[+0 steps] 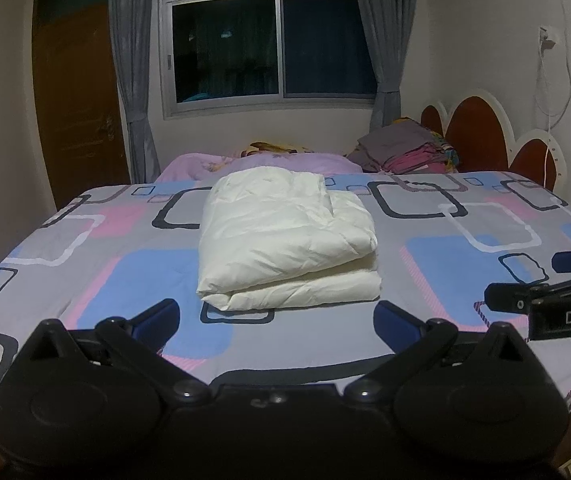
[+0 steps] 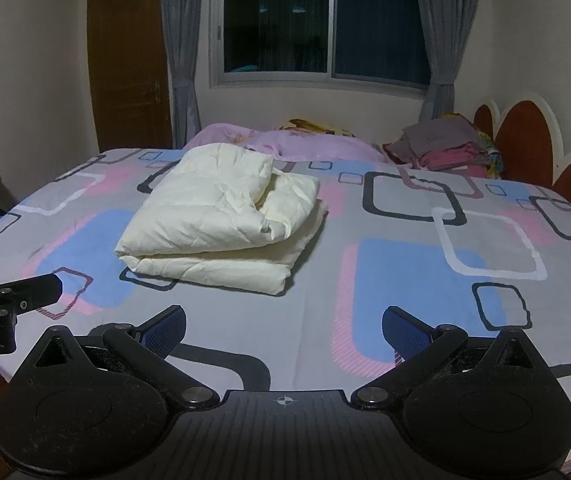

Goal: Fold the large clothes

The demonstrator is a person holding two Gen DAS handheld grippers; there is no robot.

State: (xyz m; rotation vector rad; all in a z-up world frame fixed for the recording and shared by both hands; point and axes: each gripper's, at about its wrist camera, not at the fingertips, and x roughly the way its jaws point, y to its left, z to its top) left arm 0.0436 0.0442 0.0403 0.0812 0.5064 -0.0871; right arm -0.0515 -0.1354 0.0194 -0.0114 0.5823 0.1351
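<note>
Cream padded garment [image 1: 285,236], already folded into 2 layers, is lying mid-frame on the patterned bed sheet [image 1: 425,264]. Left gripper [image 1: 277,320] and right gripper [image 2: 283,328] are being held wide, empty, below it; folding is judged finished, with only tidying or putting away being called for.

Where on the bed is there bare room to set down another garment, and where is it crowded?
Free: the wide stretch of patterned sheet right of the folded white garment, toward the headboard; also the near strip between it and the open left hand-held gripper and right hand-held gripper. Crowded: the far edge, with the pink bedding and clothes pile.
</note>
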